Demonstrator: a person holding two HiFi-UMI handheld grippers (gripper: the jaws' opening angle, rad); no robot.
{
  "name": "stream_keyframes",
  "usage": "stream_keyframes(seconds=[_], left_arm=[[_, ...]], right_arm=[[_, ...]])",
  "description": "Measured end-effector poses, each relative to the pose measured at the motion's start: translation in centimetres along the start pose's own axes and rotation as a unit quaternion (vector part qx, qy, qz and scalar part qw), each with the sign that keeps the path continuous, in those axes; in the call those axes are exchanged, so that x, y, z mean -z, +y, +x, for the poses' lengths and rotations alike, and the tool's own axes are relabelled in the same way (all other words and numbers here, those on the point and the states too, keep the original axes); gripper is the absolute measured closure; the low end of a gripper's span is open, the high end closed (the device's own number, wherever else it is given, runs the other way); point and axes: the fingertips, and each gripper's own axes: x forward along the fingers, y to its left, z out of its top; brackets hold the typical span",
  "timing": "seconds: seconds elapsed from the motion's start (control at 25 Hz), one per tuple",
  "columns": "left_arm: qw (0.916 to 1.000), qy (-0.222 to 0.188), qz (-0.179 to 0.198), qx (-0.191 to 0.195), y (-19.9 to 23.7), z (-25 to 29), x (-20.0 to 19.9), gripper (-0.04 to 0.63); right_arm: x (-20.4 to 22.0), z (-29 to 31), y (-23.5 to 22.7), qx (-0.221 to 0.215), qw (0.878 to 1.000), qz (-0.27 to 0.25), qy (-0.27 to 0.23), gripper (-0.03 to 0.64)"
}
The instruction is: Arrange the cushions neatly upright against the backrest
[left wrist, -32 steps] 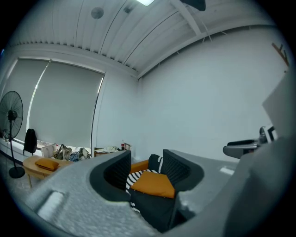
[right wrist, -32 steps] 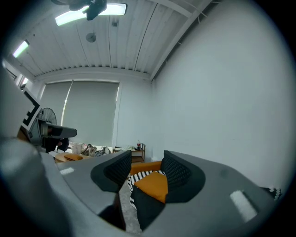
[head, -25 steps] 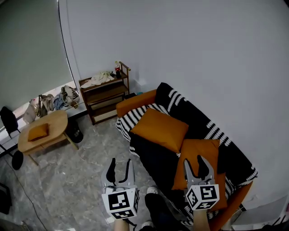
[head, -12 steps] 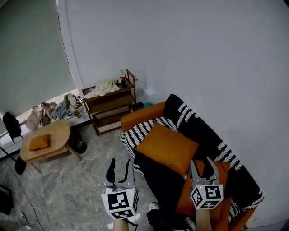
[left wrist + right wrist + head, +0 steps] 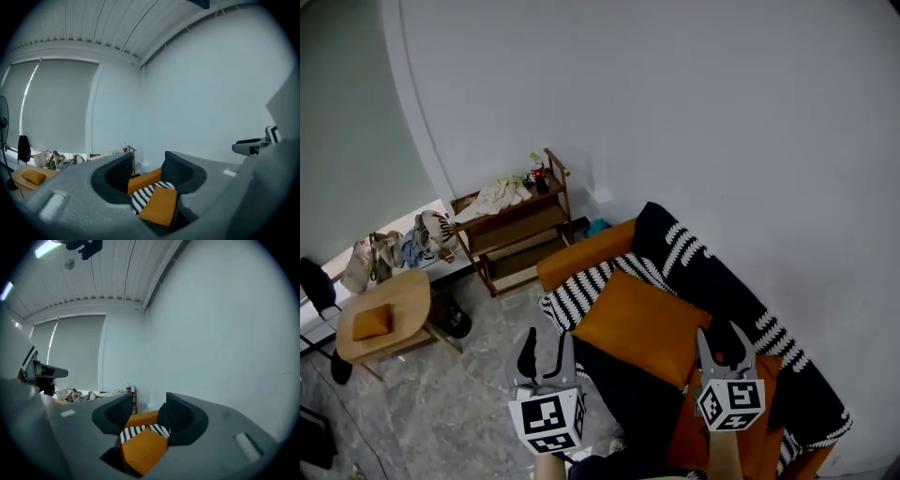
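An orange sofa [image 5: 581, 255] draped with a black-and-white throw [image 5: 727, 286] stands against the white wall. A large orange cushion [image 5: 642, 326] lies flat on its seat. A second orange cushion [image 5: 766, 442] lies nearer me, partly hidden behind my right gripper [image 5: 722, 337]. That gripper hovers open above the sofa's near end. My left gripper [image 5: 547, 342] hangs open over the floor beside the sofa. Nothing is between either pair of jaws. The flat cushion [image 5: 159, 208] shows well beyond the left gripper [image 5: 147, 173], and likewise beyond the right gripper [image 5: 144, 413] as the cushion [image 5: 143, 448].
A wooden shelf unit [image 5: 511, 230] with clothes and a bottle stands left of the sofa. A low wooden table [image 5: 398, 295] carries a small orange cushion [image 5: 372, 322]. Bags [image 5: 403, 246] sit along the window. Grey marble floor [image 5: 450, 403] lies between table and sofa.
Both grippers have travelled level toward the sofa together with the view. The flat cushion now sits closer in front of them; the right gripper covers more of the near cushion. Jaws unchanged.
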Motion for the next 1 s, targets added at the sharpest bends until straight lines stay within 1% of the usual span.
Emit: stream_keyframes(seconds=[0.32,0.68,0.84,1.0], left_arm=[[0.9991,0.031,0.001,0.029,-1.0,7.0,2.0,0.376],[0.9953,0.063,0.007,0.074,-1.7,16.5,4.1,0.376],[0.9918,0.077,0.011,0.102,-1.9,22.2,4.9,0.376],[0.9851,0.102,0.021,0.137,-2.7,28.6,5.9,0.376]], right_arm=[[1.9,4.1,-3.2,0.033,0.999,0.006,0.025,0.402],[4.8,8.8,-7.3,0.095,0.994,0.016,0.058,0.4],[5.9,12.0,-9.1,0.127,0.989,0.023,0.069,0.4],[7.1,15.4,-11.4,0.165,0.982,0.037,0.086,0.399]])
